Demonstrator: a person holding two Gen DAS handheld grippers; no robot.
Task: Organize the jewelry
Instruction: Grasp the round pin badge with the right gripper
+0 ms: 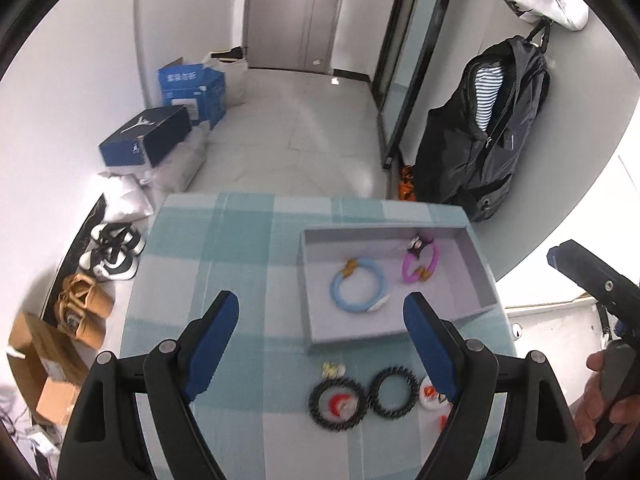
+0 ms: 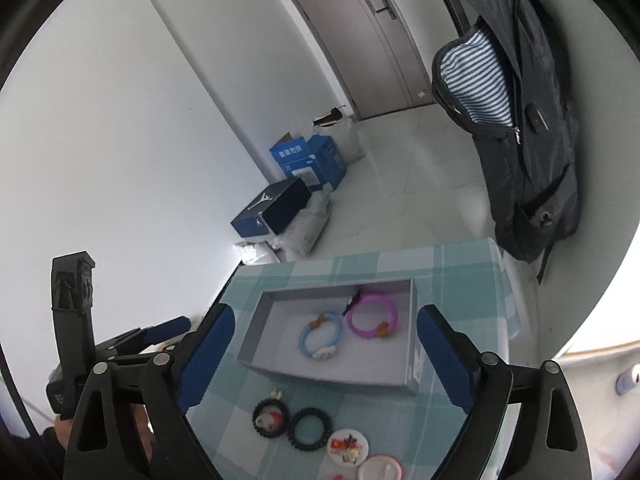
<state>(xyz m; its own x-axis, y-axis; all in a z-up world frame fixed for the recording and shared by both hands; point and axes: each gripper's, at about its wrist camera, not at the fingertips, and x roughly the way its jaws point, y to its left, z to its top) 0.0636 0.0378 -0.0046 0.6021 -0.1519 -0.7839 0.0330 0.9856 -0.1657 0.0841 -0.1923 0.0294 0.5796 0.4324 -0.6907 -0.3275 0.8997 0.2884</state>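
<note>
A grey tray (image 1: 468, 256) (image 2: 256, 322) sits on a teal checked tablecloth (image 1: 240, 248) (image 2: 360, 264). Inside it lie a light-blue bracelet (image 1: 342, 298) (image 2: 304, 338) and a purple bracelet (image 1: 406, 268) (image 2: 394, 316). In front of the tray lie two black spiky rings (image 1: 394, 394) (image 2: 310, 428), one (image 1: 338, 402) (image 2: 271, 418) with a red-and-white charm in it, and round white badges (image 1: 430, 394) (image 2: 348, 446). My left gripper (image 1: 320, 334) is open and empty above the near tray edge. My right gripper (image 2: 324, 346) is open and empty above the tray.
Shoe boxes (image 1: 146, 136) (image 2: 272, 208) and blue cartons (image 1: 192, 88) stand on the floor at the left wall, with shoes (image 1: 114, 250) beside the table. A dark backpack (image 1: 492, 132) (image 2: 520, 112) hangs on the right. A small pale earring (image 1: 333, 369) lies by the rings.
</note>
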